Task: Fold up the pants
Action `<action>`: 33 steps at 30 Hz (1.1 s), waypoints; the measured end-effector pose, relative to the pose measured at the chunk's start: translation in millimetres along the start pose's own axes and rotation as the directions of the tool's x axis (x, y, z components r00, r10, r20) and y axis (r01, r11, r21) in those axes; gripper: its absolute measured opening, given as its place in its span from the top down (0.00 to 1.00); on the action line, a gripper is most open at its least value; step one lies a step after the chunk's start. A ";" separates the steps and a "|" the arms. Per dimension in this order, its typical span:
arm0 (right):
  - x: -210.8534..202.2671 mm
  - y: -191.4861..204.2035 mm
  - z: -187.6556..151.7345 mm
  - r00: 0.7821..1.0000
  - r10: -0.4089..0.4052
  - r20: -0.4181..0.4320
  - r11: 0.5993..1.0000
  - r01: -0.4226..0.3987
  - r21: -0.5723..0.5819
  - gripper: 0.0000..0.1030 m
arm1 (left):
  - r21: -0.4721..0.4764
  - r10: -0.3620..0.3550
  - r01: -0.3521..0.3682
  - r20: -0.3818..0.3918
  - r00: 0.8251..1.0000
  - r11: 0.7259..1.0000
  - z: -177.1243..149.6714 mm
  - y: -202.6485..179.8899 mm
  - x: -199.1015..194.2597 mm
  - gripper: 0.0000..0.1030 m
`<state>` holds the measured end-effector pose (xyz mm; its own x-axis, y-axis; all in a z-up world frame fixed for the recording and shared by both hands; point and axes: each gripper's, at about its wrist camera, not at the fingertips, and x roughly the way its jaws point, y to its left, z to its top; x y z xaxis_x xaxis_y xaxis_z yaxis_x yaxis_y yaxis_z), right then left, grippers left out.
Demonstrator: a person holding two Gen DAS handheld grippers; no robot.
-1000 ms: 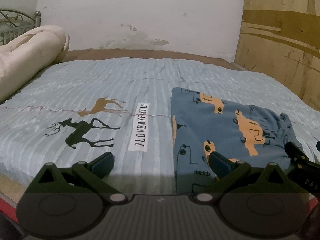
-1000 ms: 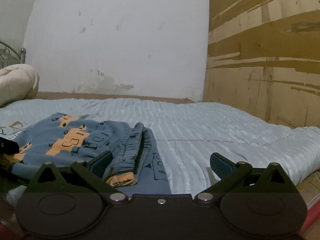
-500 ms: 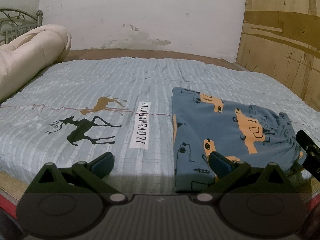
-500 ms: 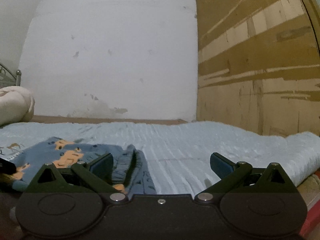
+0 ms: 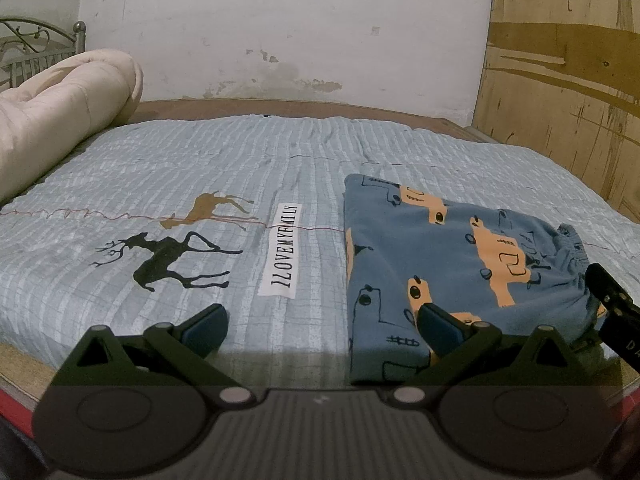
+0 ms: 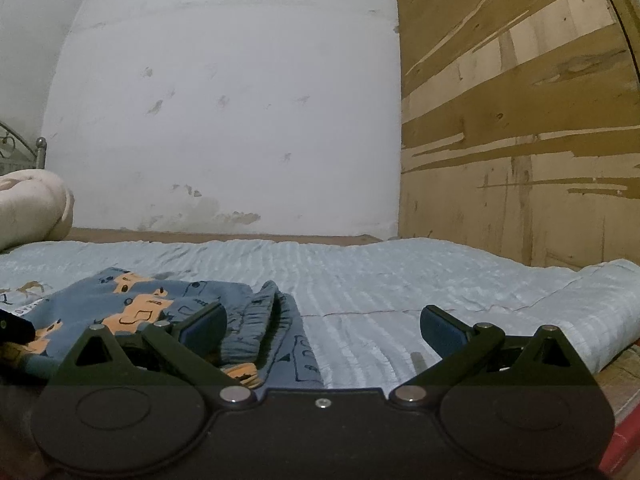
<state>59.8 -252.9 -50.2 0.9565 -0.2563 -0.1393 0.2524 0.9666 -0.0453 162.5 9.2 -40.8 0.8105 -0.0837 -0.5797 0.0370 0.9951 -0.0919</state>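
At the bottom of the left wrist view, the black two-finger left gripper (image 5: 322, 326) hangs with its blue-padded jaws spread wide and nothing between them; likewise the black right gripper (image 6: 324, 326) fills the bottom of its own view, jaws wide and empty. Just beyond them, the folded blue fleece pants with orange car prints (image 5: 440, 256) lie flat in the right centre of the left wrist frame, on the pale blue striped quilt (image 5: 240, 168) covering the bed, with the gathered waistband toward the right edge. Left of the pants sit a white text label (image 5: 285, 256) and two printed deer. In the upper left rests a rolled cream duvet (image 5: 60, 108), with a stained white wall (image 5: 280, 28) behind.
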 end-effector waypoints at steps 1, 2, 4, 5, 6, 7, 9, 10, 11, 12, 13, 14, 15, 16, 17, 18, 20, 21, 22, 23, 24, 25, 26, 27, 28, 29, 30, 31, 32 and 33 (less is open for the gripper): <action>0.6 0.1 -0.1 1.000 0.001 -0.002 1.000 -0.001 0.002 0.01 | 0.000 0.000 0.000 0.000 1.000 1.000 0.0 -0.2 0.0 0.01; 1.1 -0.3 0.0 1.000 0.003 -0.006 1.000 -0.003 0.005 0.01 | 0.000 0.000 0.000 0.000 1.000 1.000 0.1 0.0 0.0 0.01; 1.7 -1.5 1.1 1.000 0.011 -0.015 1.000 -0.011 0.018 0.01 | 0.002 -0.003 0.003 -0.005 1.000 1.000 0.7 -0.3 0.3 0.01; 2.3 -3.4 3.5 0.999 0.027 -0.023 0.999 -0.026 0.032 0.01 | 0.001 -0.005 0.005 -0.011 1.000 1.000 1.7 -0.5 0.7 0.01; 3.9 -6.0 6.4 0.998 0.054 -0.033 0.997 -0.052 0.049 0.01 | 0.002 -0.009 0.009 -0.017 1.000 1.000 3.3 0.0 1.0 0.01; 6.2 -8.5 10.2 0.995 0.085 -0.045 0.994 -0.082 0.066 0.01 | 0.006 -0.015 0.015 -0.023 1.000 1.000 5.6 0.4 1.6 0.01; 15.5 -13.3 18.5 0.985 0.162 -0.065 0.984 -0.156 0.087 0.01 | 0.019 -0.033 0.033 -0.043 0.999 0.999 12.1 2.0 4.8 0.01; 22.3 -14.3 22.6 0.976 0.203 -0.083 0.977 -0.196 0.078 0.01 | 0.022 -0.041 0.042 -0.049 0.998 0.999 15.0 3.2 6.2 0.01; 29.1 -14.0 26.5 0.968 0.232 -0.100 0.972 -0.228 0.055 0.01 | 0.024 -0.049 0.050 -0.054 0.997 0.998 18.3 4.7 8.0 0.01; 37.4 -13.1 30.9 0.958 0.258 -0.121 0.966 -0.258 0.021 0.01 | 0.025 -0.058 0.060 -0.060 0.996 0.998 22.2 6.0 11.0 0.01; 45.0 -12.6 34.3 0.948 0.282 -0.146 0.958 -0.285 -0.002 0.01 | 0.025 -0.068 0.069 -0.067 0.995 0.997 25.1 7.4 13.8 0.01; 56.0 -13.2 38.4 0.930 0.319 -0.184 0.945 -0.327 -0.013 0.01 | 0.025 -0.078 0.081 -0.075 0.994 0.996 28.7 8.5 17.8 0.01; 65.9 -15.3 41.6 0.910 0.353 -0.217 0.932 -0.362 -0.001 0.01 | 0.026 -0.084 0.087 -0.082 0.993 0.996 32.1 8.9 21.8 0.01; 75.8 -18.4 44.1 0.887 0.388 -0.251 0.918 -0.395 0.026 0.01 | 0.026 -0.087 0.089 -0.086 0.993 0.996 35.0 8.7 25.2 0.01; 87.4 -23.1 45.6 0.857 0.427 -0.287 0.902 -0.426 0.069 0.01 | 0.026 -0.093 0.095 -0.091 0.992 0.995 38.1 8.1 29.3 0.01; 96.4 -27.0 44.7 0.835 0.452 -0.315 0.891 -0.440 0.112 0.01 | 0.026 -0.103 0.106 -0.100 0.990 0.994 40.8 7.4 33.6 0.01; 114.0 -35.4 41.6 0.797 0.486 -0.358 0.874 -0.442 0.201 0.01 | 0.022 -0.116 0.120 -0.116 0.986 0.993 44.9 4.9 41.0 0.01; 121.7 -40.4 38.5 0.784 0.496 -0.372 0.867 -0.431 0.248 0.01 | 0.021 -0.121 0.124 -0.120 0.985 0.992 46.1 3.6 43.4 0.01; 126.1 -43.9 36.4 0.778 0.507 -0.373 0.860 -0.427 0.279 0.01 | 0.022 -0.123 0.127 -0.123 0.985 0.992 47.2 1.5 46.0 0.01; 128.6 -47.7 33.8 0.772 0.522 -0.363 0.849 -0.428 0.310 0.01 | 0.026 -0.125 0.129 -0.125 0.984 0.991 47.8 -0.8 48.0 0.01; 127.3 -49.8 31.7 0.771 0.534 -0.348 0.839 -0.430 0.334 0.01 | 0.031 -0.127 0.132 -0.125 0.984 0.991 47.9 -3.0 49.4 0.01; 127.0 -51.6 30.3 0.772 0.540 -0.335 0.832 -0.428 0.354 0.02 | 0.035 -0.130 0.135 -0.126 0.983 0.990 47.7 -4.7 50.1 0.01; 125.6 -53.5 28.7 0.776 0.541 -0.325 0.828 -0.423 0.368 0.05 | 0.039 -0.132 0.138 -0.129 0.983 0.990 47.6 -6.5 50.9 0.01; 123.7 -55.1 28.3 0.782 0.535 -0.319 0.831 -0.417 0.369 0.08 | 0.042 -0.133 0.140 -0.130 0.983 0.989 47.7 -8.0 51.1 0.01; 121.6 -54.8 27.9 0.790 0.524 -0.319 0.838 -0.410 0.361 0.15 | 0.047 -0.136 0.143 -0.130 0.982 0.989 47.7 -9.3 51.1 0.01; 122.9 -54.9 28.4 0.792 0.521 -0.318 0.839 -0.408 0.359 0.21 | 0.051 -0.138 0.146 -0.130 0.982 0.988 48.0 -10.3 50.9 0.01; 121.3 -55.9 28.2 0.791 0.527 -0.310 0.834 -0.412 0.368 0.24 | 0.054 -0.141 0.149 -0.131 0.981 0.987 48.4 -10.9 50.5 0.01; 119.9 -58.0 27.9 0.789 0.533 -0.304 0.828 -0.413 0.380 0.32 | 0.053 -0.143 0.152 -0.133 0.981 0.987 49.3 -11.3 50.2 0.01; 118.6 -60.6 27.7 0.786 0.541 -0.299 0.820 -0.414 0.396 0.39 | 0.051 -0.148 0.156 -0.135 0.980 0.986 49.9 -11.4 50.0 0.01; 118.7 -63.1 27.4 0.782 0.549 -0.294 0.812 -0.416 0.409 0.42 | 0.049 -0.153 0.161 -0.139 0.978 0.986 50.4 -11.5 49.8 0.01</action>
<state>161.4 -344.1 -36.7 0.8439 0.3274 -0.4251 -0.1330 0.8952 0.4255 231.8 -3.7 -27.8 0.7064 -0.2416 -0.6653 0.1956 0.9700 -0.1445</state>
